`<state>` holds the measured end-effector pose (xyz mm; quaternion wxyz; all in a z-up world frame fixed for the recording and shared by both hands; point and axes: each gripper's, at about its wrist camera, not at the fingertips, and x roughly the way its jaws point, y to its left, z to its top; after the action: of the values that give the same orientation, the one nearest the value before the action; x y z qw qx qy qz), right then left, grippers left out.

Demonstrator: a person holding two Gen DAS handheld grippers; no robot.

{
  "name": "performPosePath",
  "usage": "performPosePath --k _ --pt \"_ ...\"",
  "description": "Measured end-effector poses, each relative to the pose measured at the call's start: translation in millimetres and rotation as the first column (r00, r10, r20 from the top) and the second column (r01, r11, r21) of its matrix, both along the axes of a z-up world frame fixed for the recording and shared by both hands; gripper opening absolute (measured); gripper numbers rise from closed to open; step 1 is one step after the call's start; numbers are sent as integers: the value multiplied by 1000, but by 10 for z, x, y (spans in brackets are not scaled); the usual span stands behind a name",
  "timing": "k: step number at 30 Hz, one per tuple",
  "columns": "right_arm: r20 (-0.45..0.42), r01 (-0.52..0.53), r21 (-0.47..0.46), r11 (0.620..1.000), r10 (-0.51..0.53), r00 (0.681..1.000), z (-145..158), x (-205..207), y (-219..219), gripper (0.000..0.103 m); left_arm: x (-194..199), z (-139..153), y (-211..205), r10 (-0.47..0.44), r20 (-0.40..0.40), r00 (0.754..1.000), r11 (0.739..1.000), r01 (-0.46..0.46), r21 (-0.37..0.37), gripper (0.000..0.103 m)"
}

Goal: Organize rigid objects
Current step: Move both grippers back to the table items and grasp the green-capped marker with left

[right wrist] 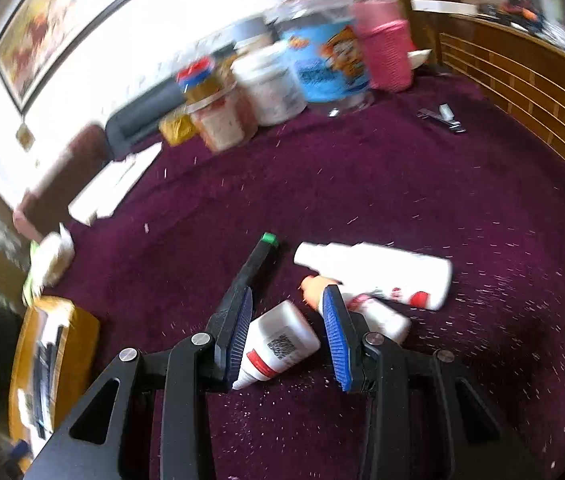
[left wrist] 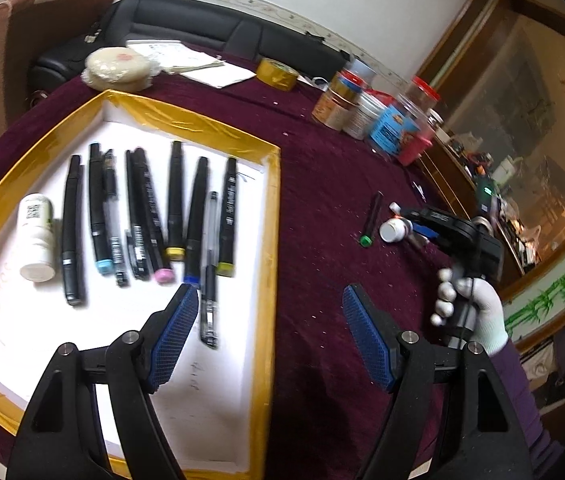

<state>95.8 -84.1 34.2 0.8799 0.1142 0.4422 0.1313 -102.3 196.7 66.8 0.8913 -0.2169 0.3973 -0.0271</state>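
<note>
The left wrist view shows, at far left, a white tray (left wrist: pixel 270 240) with yellow-taped edges lying on a dark maroon tablecloth (left wrist: pixel 322 168). In it a white bottle (left wrist: pixel 36 236) lies beside a row of black markers (left wrist: pixel 142 216) and pens. The left gripper (left wrist: pixel 270 336) hangs over the tray's right edge, jaws wide apart with nothing between them. Farther right, jars (left wrist: pixel 378 112) stand near the table's far edge, a black sofa (left wrist: pixel 186 32) runs behind, and a gloved hand (left wrist: pixel 470 304) grips the right gripper's handle before a wooden glass cabinet (left wrist: pixel 522 120).

The right wrist view shows a green-capped marker (right wrist: pixel 254 260) on the cloth, then the right gripper (right wrist: pixel 288 336), jaws partly apart around a small white bottle (right wrist: pixel 278 340); whether the pads press it cannot be told. A larger white bottle (right wrist: pixel 378 272) lies to the right.
</note>
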Motion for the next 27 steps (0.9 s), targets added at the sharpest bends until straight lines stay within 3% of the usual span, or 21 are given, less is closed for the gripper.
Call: performPosePath --k 4,8,11,15,17,20,24,27 --pt "16 -98 -61 993 99 995 -53 -70 134 35 27 -10 -131 -37 -8 999 999 37 12 75" --pt "21 -180 -29 983 180 983 -4 -276 79 34 85 -37 -291 -76 -24 997 997 76 17 75" --pt "-36 -313 32 949 314 949 -80 -466 65 35 130 -53 -444 -120 -34 992 992 121 21 75" --pt "-42 -451 104 887 457 889 -88 -756 -18 35 231 -73 -681 -186 -56 981 982 187 18 75" --pt "-3 -431 155 889 436 900 -44 -775 -180 35 304 -60 -811 -215 -62 975 976 216 22 74" --pt "54 -309 238 921 305 951 -48 -642 -549 36 507 -4 -1068 -249 -48 967 966 252 64 74" --pt "39 -170 328 929 166 985 -171 -521 -904 36 968 17 -1435 -289 -11 957 939 286 191 74" --pt "29 -74 359 931 69 997 -211 -521 -1128 39 1374 -102 -1643 -295 -40 955 916 294 272 74"
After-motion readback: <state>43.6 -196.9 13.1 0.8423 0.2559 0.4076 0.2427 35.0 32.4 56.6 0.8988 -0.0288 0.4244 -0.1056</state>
